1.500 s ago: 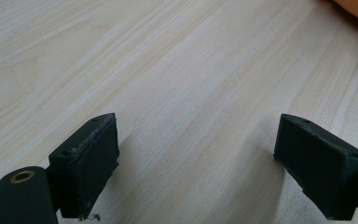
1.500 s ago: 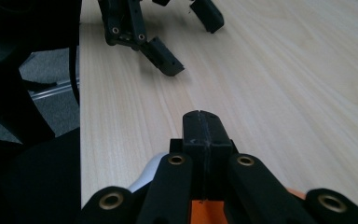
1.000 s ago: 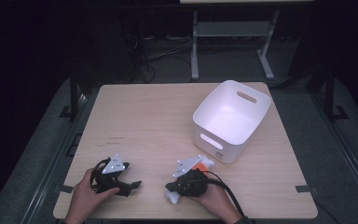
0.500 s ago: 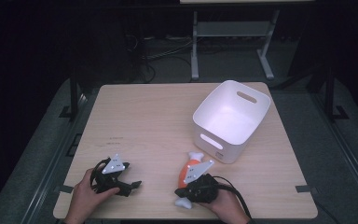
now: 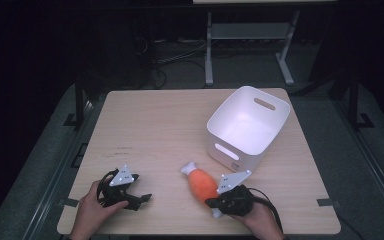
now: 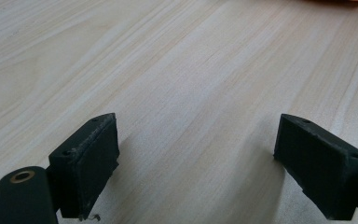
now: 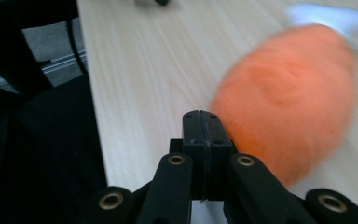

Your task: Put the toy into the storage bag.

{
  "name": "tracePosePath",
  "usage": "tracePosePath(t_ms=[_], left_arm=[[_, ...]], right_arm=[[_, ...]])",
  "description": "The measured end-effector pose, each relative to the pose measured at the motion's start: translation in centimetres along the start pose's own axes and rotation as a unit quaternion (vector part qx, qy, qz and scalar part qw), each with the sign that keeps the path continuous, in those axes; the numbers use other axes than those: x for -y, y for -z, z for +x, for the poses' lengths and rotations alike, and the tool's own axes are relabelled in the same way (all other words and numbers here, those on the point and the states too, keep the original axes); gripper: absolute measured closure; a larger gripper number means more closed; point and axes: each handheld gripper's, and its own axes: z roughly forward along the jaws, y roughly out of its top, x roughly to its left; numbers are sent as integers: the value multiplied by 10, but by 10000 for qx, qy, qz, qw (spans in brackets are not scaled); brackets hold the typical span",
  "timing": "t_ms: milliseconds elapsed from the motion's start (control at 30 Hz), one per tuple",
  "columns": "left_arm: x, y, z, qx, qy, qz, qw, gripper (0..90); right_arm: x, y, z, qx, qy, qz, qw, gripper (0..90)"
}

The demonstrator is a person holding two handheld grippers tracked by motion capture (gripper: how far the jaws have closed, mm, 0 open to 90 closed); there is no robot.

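Observation:
An orange plush toy [image 5: 202, 185] with white ends lies on the wooden table [image 5: 170, 125] near its front edge. My right gripper [image 5: 214, 202] sits just to the toy's right, touching its near end. In the right gripper view its jaws are pressed together with nothing visible between them, and the blurred toy [image 7: 289, 98] lies against their right side. My left gripper [image 5: 142, 200] rests at the front left, held by a hand; its jaws stand wide apart over bare wood [image 6: 191, 116].
A white plastic bin [image 5: 250, 125] with handle slots stands at the table's right, just beyond the toy. The table's front edge [image 5: 190, 232] runs right under both hands. A metal stand [image 5: 245, 35] and cables are on the dark floor behind.
The right gripper has shifted right and back along the front edge, and more of the orange toy now shows to its left. The left gripper has stayed put.

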Motion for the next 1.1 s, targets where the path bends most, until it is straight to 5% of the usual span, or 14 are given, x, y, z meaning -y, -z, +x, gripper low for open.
tracePosePath(t_ms=[367,833,1100], left_arm=[[0,0,0,-1,-1,-1,10000,128],[0,0,0,2,6,-6,10000,129],[0,0,0,1,15,-14,10000,129]], right_arm=[[7,20,-16,274,-187,-123,9994,886],[-17,16,-21,592,-355,-147,9975,274],[-31,-7,-24,616,-361,73,9974,103]])
